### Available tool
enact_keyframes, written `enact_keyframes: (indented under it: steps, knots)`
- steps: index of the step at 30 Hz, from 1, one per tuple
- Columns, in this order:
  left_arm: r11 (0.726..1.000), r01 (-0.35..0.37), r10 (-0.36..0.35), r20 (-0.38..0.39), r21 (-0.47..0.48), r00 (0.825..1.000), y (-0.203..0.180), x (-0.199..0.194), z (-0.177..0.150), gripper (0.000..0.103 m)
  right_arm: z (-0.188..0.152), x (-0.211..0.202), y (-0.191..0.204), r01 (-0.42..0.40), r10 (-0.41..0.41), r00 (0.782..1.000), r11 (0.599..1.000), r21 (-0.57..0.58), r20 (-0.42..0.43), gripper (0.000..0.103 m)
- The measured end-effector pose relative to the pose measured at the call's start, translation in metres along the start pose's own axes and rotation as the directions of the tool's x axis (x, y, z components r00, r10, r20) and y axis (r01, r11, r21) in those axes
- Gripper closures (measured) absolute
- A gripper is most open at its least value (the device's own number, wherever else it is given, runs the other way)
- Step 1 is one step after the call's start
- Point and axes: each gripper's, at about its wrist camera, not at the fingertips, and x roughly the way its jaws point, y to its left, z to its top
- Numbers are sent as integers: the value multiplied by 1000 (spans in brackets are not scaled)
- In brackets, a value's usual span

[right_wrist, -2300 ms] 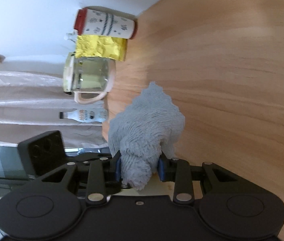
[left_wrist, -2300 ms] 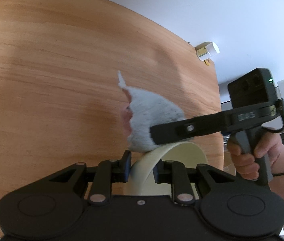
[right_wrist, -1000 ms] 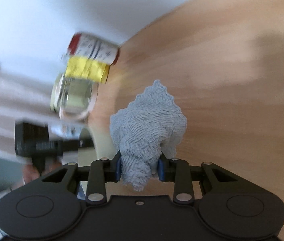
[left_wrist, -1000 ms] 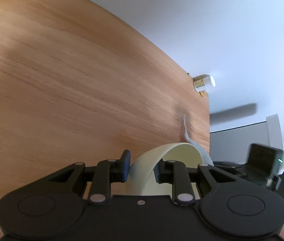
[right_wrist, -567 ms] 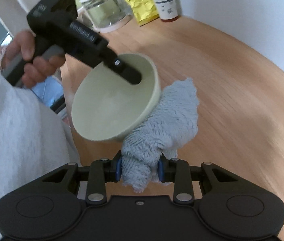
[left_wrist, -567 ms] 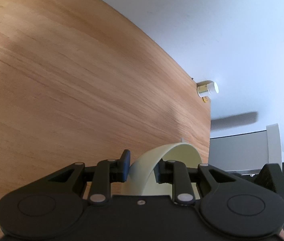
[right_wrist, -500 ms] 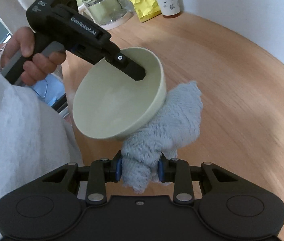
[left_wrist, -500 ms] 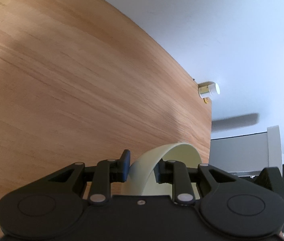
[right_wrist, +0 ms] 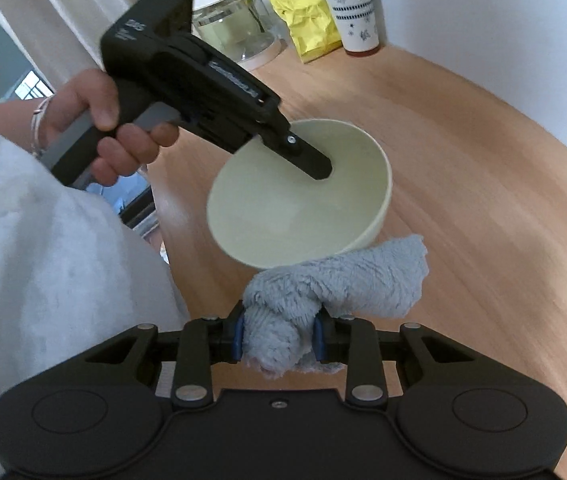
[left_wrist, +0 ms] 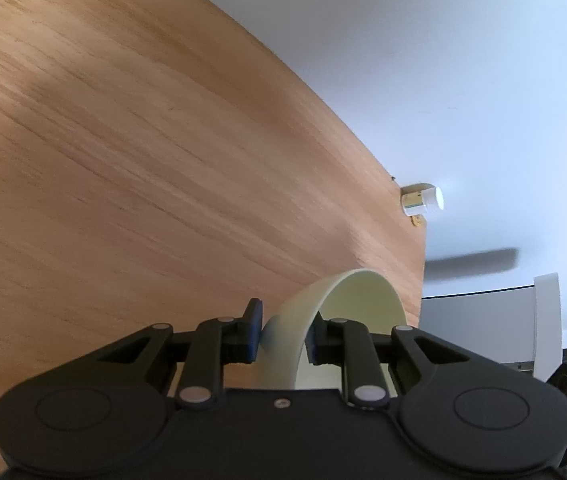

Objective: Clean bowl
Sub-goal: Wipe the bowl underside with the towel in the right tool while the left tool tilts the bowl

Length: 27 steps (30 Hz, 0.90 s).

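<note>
My left gripper (left_wrist: 283, 330) is shut on the rim of a pale green bowl (left_wrist: 347, 312) and holds it tilted above the wooden table (left_wrist: 123, 160). In the right wrist view the bowl (right_wrist: 283, 216) faces the camera with one left finger (right_wrist: 307, 160) inside it. My right gripper (right_wrist: 278, 338) is shut on a grey fluffy cloth (right_wrist: 343, 284). The cloth lies just under the bowl's lower outer wall, touching or nearly touching it.
A glass jar (right_wrist: 231, 24), a yellow packet (right_wrist: 307, 16) and a red-and-white cup (right_wrist: 349, 8) stand at the table's far end by the wall. A small white-capped bottle (left_wrist: 421, 202) sits at the table's corner. The person's sleeve (right_wrist: 43, 260) fills the left.
The right gripper has swung the cloth out of the bowl and round to beneath its outer wall. The bowl has tilted so its opening faces the right camera and has risen slightly.
</note>
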Motion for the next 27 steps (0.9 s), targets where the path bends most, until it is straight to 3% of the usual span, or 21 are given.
enact_keyframes:
  steps: [5, 20, 27]
  knots:
    - [999, 21, -22, -10, -49, 1000, 8, 2, -1, 83, 2, 11, -3, 18, -18, 1000, 1000, 23, -8, 68]
    - [1000, 19, -19, 15, -15, 1000, 1, 6, 0, 84, 14, 50, 10, -3, 0, 999, 998, 60, 40, 68]
    - [999, 18, -17, 32, -32, 999, 6, 9, 2, 84, 19, 39, 9, -59, 41, 992, 987, 148, 121, 69]
